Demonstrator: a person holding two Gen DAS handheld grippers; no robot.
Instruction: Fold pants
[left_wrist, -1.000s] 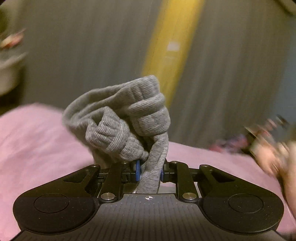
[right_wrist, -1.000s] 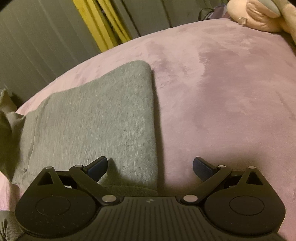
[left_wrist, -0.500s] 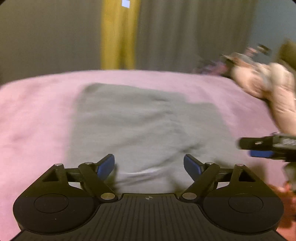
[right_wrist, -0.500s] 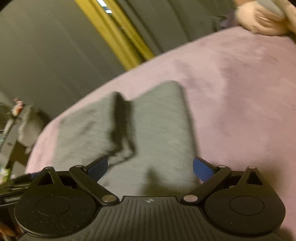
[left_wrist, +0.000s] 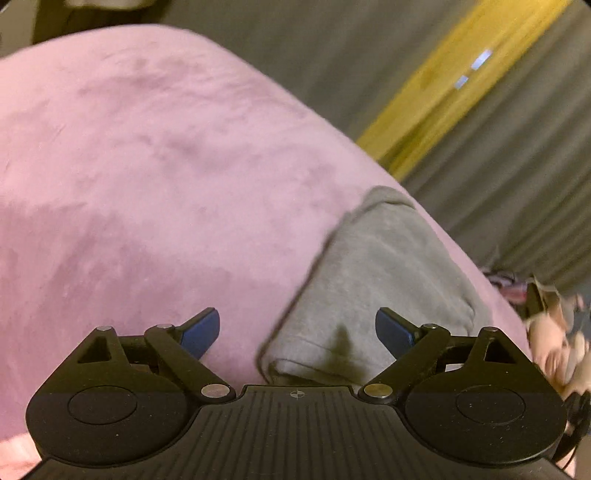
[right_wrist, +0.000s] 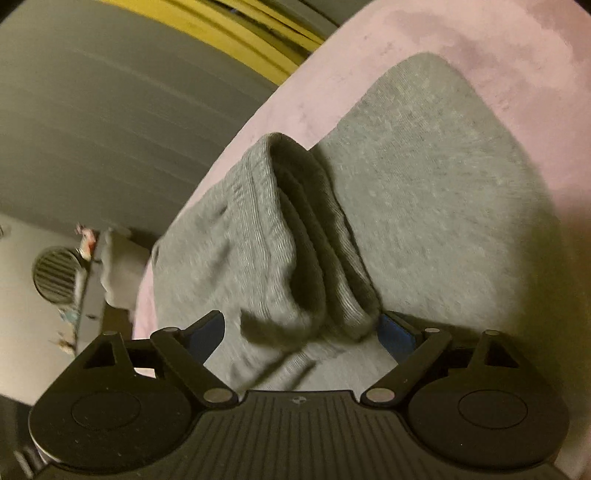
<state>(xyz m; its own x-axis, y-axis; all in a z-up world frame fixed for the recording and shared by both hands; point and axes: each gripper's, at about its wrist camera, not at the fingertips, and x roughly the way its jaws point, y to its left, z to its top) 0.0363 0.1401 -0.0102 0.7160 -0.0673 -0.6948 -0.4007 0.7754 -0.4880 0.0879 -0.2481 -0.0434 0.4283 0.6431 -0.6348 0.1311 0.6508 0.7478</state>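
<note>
The grey pants (left_wrist: 384, 280) lie folded on the pink blanket (left_wrist: 147, 184). My left gripper (left_wrist: 297, 328) is open and empty, low over the near left corner of the folded pants. In the right wrist view the pants (right_wrist: 424, 206) fill the middle, with a ribbed cuff (right_wrist: 295, 236) bunched upward just ahead. My right gripper (right_wrist: 303, 328) is open, its jaws either side of the cuff's near end, not closed on it.
Grey curtains (left_wrist: 498, 166) with a yellow stripe (left_wrist: 443, 96) hang behind the bed. A pink plush toy (left_wrist: 557, 350) lies at the right edge. A shelf with a round fan (right_wrist: 55, 273) and small items stands left of the bed.
My left gripper let go of the ribbed cuff, opened and swung to the pants' left corner. My right gripper stayed open and moved in until the bunched cuff sits between its jaws.
</note>
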